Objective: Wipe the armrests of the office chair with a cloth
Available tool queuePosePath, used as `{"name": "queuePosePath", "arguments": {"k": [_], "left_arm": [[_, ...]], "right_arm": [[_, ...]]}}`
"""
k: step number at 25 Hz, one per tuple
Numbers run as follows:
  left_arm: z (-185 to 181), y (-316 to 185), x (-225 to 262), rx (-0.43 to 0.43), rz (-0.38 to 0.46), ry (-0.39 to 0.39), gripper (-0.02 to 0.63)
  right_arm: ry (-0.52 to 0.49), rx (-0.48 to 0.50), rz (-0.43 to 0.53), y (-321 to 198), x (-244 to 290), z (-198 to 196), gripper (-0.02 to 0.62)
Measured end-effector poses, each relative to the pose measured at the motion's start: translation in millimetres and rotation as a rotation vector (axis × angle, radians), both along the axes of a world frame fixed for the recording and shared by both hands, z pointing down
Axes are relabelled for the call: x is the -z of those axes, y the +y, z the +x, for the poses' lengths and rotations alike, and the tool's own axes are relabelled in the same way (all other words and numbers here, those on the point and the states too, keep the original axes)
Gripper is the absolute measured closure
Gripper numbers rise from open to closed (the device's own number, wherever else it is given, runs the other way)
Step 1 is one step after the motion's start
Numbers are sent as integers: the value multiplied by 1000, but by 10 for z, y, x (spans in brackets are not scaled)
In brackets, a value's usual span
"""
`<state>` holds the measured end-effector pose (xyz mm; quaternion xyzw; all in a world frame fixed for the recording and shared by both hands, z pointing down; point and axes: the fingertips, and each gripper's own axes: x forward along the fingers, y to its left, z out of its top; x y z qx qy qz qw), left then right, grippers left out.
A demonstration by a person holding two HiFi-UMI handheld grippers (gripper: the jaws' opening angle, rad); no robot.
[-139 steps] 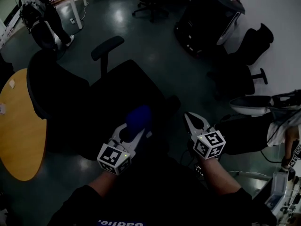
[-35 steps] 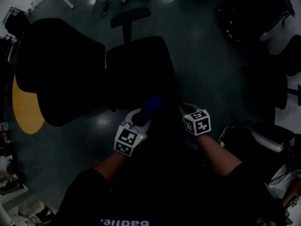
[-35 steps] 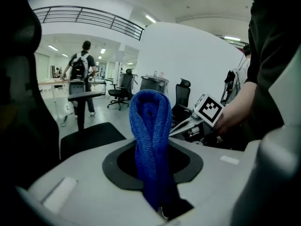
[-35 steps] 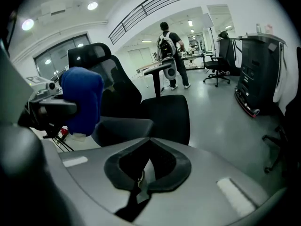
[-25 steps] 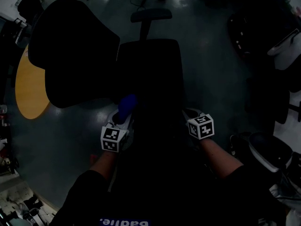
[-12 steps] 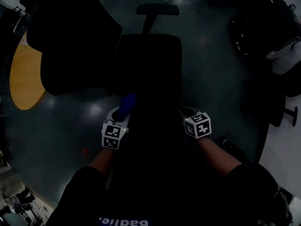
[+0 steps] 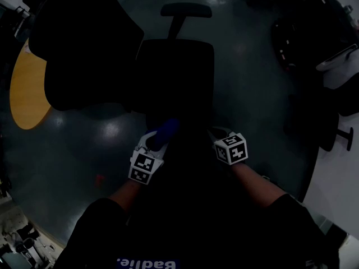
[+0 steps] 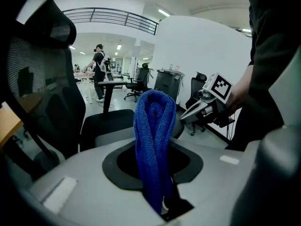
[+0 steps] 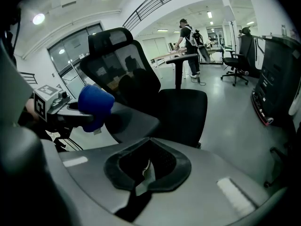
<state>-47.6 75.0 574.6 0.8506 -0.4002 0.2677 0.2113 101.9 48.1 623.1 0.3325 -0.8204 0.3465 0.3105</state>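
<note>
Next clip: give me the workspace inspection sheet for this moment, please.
Surface: dark glossy floor; no tabletop in use.
Job's things: black office chair, cloth not on its far armrest; blue cloth folded upright.
Clutter: small red item on the floor, too small to identify.
Grippers: left gripper shut on the cloth; right gripper shut, empty.
Cables: nothing seen clearly.
Surroundings: round wooden table, a person standing far off, spare chair.
</note>
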Motion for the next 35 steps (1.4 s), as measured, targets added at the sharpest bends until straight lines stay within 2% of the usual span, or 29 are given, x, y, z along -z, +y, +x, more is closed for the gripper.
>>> {"name": "queuePosePath", "arguments": {"k": [4, 8, 17, 29, 35], "left_arm": [[260, 61, 33, -45, -27, 53, 489], [504, 97, 41, -102, -43, 66, 489], [953, 93, 50, -155, -69, 123, 489], [1186, -78, 67, -112, -102, 169, 488], [1139, -270, 332, -112, -40, 186, 488]], "right_arm": [[-6, 31, -9, 47, 25, -129, 594], [-13, 69, -14, 100, 30, -226, 594], [-54, 113, -21, 156, 2, -324, 592], [-132, 75, -52, 55, 45, -240, 594], [-156, 77, -63, 35, 23, -241, 592]]}}
